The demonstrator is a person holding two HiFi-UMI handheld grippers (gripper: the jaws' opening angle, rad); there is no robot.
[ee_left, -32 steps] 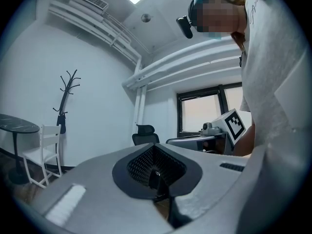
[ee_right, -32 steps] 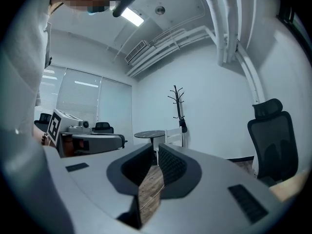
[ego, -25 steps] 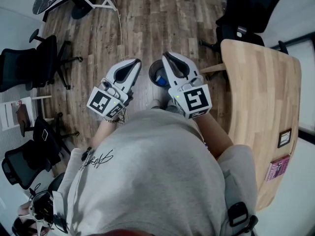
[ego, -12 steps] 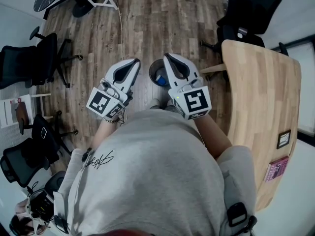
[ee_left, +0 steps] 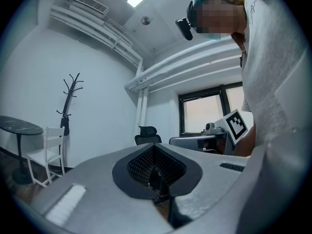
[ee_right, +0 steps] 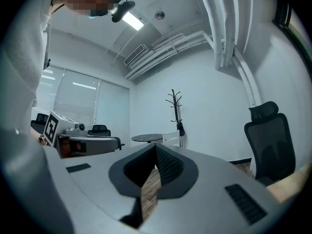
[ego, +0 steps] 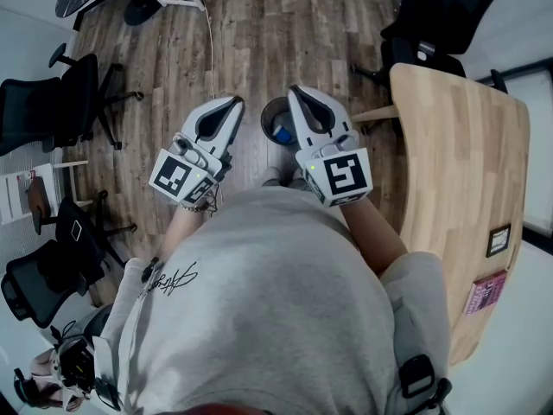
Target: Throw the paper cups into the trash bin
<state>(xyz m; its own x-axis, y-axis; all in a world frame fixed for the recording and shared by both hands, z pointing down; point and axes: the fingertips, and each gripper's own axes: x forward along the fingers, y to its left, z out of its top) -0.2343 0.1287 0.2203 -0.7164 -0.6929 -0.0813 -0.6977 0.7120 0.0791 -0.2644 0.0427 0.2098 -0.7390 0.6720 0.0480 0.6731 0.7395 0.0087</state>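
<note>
Left gripper [ego: 232,104]: jaws together, empty. Right gripper [ego: 298,95]: jaws together, empty. Both at centre of head view, flanking round dark trash bin [ego: 267,124] on wood-plank floor [ego: 173,50]. Blue and white items [ego: 282,135] inside bin; paper cups not distinguishable

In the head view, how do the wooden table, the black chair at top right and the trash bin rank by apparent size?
1. wooden table
2. black chair
3. trash bin, partly hidden by the right gripper; it also stands on the floor, farther from the camera.
</note>
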